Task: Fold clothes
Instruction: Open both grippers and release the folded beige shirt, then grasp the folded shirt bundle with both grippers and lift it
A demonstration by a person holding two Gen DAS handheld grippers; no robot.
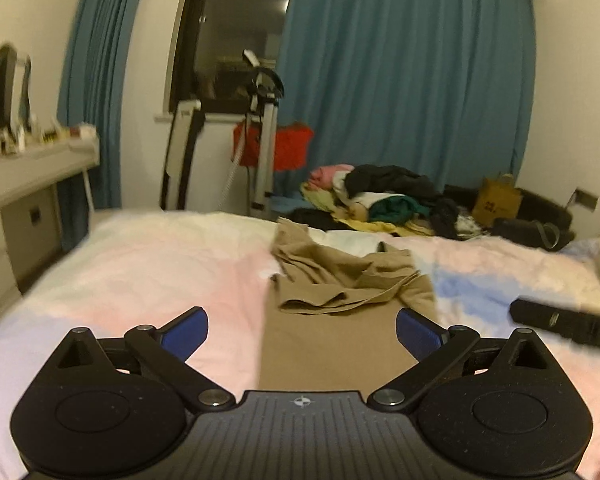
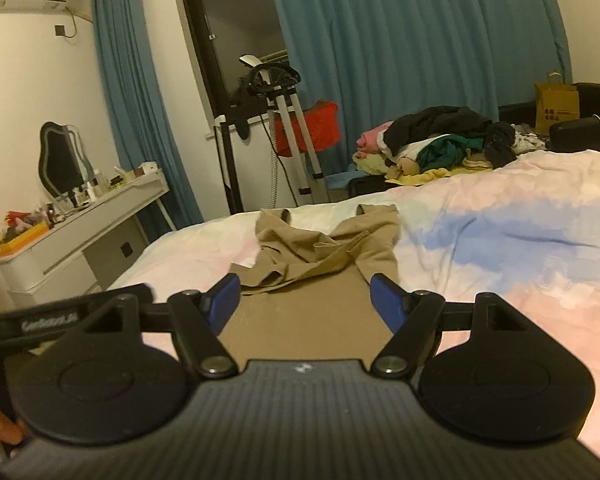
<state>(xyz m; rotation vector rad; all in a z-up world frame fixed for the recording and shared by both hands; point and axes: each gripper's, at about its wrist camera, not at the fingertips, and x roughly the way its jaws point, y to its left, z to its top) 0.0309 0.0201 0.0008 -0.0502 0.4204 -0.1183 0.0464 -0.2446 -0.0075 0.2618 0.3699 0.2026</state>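
A tan garment (image 1: 340, 292) lies on the bed, in the centre of both wrist views. Its near part is spread flat and smooth, running down toward the bottom of each frame, while its far part is bunched into loose folds with two ends reaching toward the far edge of the bed. The bed cover (image 1: 148, 264) under it is pale, with pink and blue patches.

The left gripper (image 1: 302, 330) hangs above the flat part of the garment with its jaws spread very wide. Its blue pads (image 1: 188, 330) stand far apart, one at each side of the cloth strip, and nothing is pinched between them; they do not press on the fabric.

The right gripper (image 2: 304, 300) also sits over the flat part, jaws parted wide, though a little less than the left one's. Its blue pads (image 2: 224, 296) are clear of the cloth, and it holds nothing. In the left wrist view part of the right gripper shows as a dark bar at the right edge.

Past the bed, in the upper right of the centre, is a pile of mixed clothes (image 1: 380, 200). Blue curtains (image 1: 400, 72) hang behind it, and a white dresser (image 2: 84, 224) with small items stands at the left.
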